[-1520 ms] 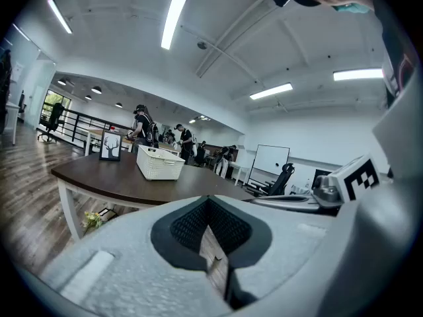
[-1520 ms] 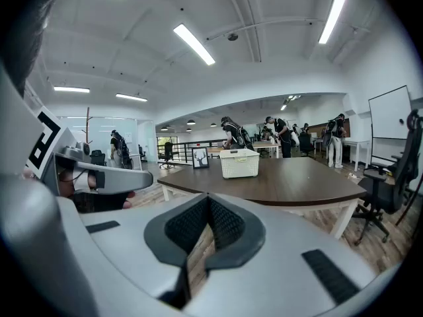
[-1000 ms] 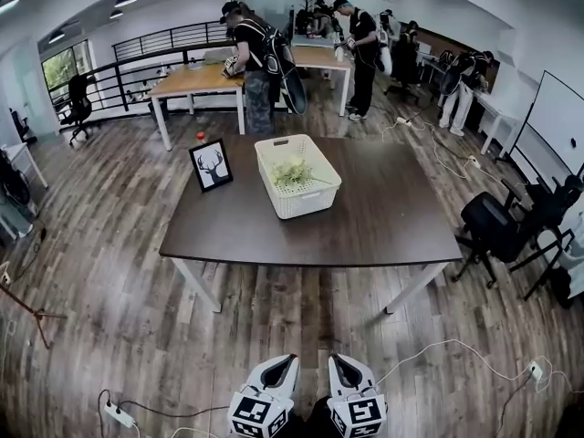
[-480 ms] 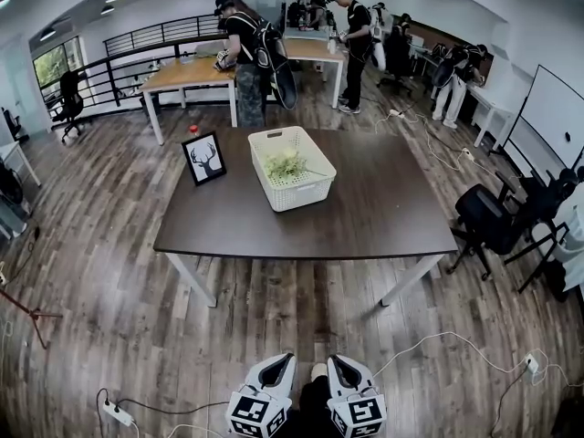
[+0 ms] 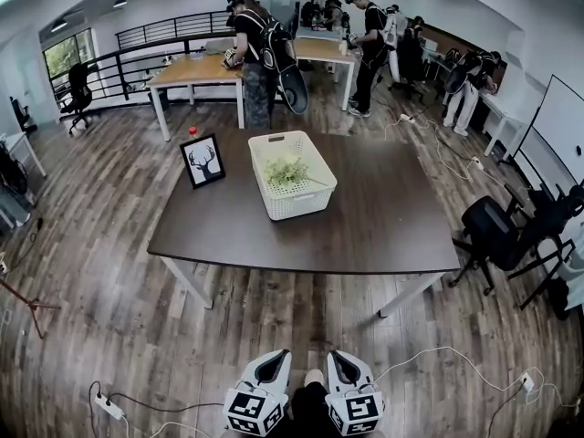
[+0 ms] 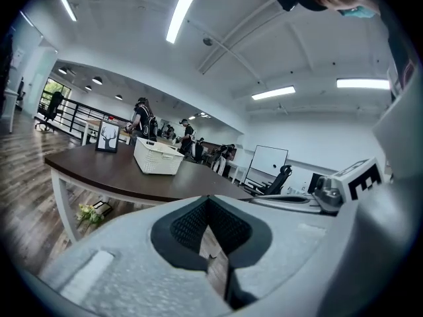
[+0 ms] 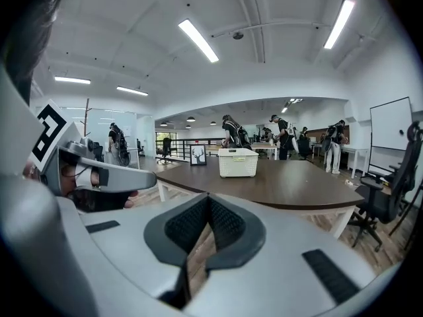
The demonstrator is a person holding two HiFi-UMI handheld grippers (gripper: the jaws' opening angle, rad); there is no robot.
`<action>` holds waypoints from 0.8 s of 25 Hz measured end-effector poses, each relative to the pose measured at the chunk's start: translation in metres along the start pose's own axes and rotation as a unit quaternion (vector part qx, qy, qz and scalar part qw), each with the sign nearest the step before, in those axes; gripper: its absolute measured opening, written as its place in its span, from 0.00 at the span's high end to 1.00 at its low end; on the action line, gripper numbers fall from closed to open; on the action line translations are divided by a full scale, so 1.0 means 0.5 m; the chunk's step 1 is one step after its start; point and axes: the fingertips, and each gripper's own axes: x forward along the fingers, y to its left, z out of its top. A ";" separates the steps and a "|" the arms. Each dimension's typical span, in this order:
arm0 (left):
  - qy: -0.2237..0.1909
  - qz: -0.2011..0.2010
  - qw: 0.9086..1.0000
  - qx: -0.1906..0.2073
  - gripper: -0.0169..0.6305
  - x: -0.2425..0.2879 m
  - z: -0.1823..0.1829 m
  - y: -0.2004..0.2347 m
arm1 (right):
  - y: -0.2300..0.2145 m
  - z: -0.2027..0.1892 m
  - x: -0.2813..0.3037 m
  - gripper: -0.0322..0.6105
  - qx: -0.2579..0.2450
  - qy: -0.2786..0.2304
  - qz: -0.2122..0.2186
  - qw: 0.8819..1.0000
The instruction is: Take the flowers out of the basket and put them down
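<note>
Left tool (image 5: 276,363) and right tool (image 5: 341,363) sit side by side at bottom center of the head view, over the wood floor (image 5: 109,272). Jaws of both tools are together with nothing between them. Both are well apart from the dark table (image 5: 383,231). White basket (image 5: 313,199) at frame center on the table, flowers (image 5: 286,171) inside it. 1 framed deer picture (image 5: 203,161) stands near the basket, on its left.

Basket (image 5: 297,204) open above; frame (image 5: 203,161) nearby
</note>
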 end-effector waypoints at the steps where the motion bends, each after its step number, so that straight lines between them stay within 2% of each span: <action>1: 0.002 0.006 1.000 0.002 0.97 0.015 0.001 0.002 | -0.013 0.003 0.010 0.94 -0.001 0.000 0.000 1.000; 11: -0.016 0.040 0.999 0.000 0.97 0.119 0.047 0.017 | -0.101 0.036 0.098 0.94 -0.007 -0.009 0.050 0.999; 20: -0.031 0.057 0.998 0.006 0.97 0.217 0.066 -0.009 | -0.197 0.044 0.134 0.94 -0.017 -0.015 0.069 0.997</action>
